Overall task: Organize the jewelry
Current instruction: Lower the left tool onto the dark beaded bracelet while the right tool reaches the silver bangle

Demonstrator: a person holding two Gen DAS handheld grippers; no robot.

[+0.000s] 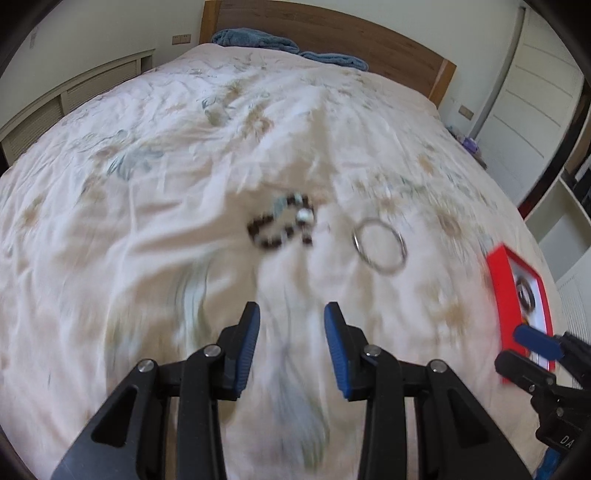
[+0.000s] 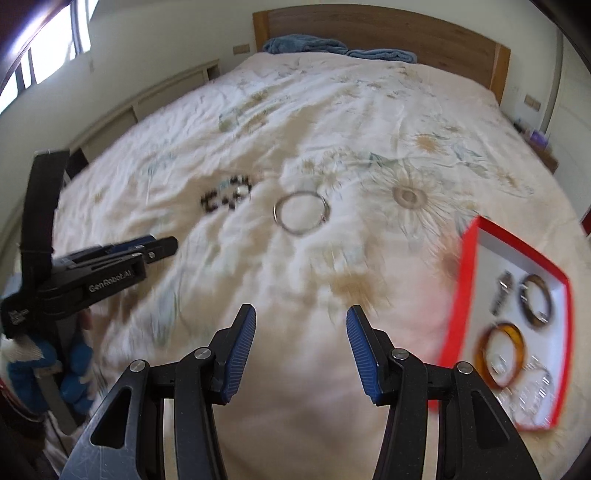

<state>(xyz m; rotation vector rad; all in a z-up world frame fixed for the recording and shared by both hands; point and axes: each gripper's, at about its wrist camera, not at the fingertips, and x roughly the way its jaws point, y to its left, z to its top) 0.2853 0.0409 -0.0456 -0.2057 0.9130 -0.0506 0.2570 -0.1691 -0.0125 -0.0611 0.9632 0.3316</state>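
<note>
Bed (image 1: 184,258) with wooden headboard (image 2: 388,33), covered by a rumpled cream floral bedspread (image 2: 314,122) that fills both views; blue towels (image 2: 306,43) lie bunched against the headboard. Red-rimmed jewelry tray (image 2: 471,258) with white lining, resting on the bedspread at the right edge, holding a dark brown bangle (image 2: 535,301), an amber bangle (image 2: 502,354), a small silver piece that is too blurred to name, and clear crystal-like pieces at its near end. Left gripper (image 1: 291,314), angled downward over bare bedspread, blue-padded jaws parted with nothing between them; seen from the right wrist view it reaches in from the left, gripped by a hand in a blue and white glove (image 2: 79,360). Right gripper (image 2: 301,317), likewise tilted down over bare fabric, jaws apart and empty, just beside the tray's near corner. Silver bangle (image 1: 380,245), lying flat on the bedspread ahead of both grippers, well apart from the tray. Dark beaded bracelet (image 1: 282,225) with one pale bead, heaped just left of the silver bangle, not touching it.
</note>
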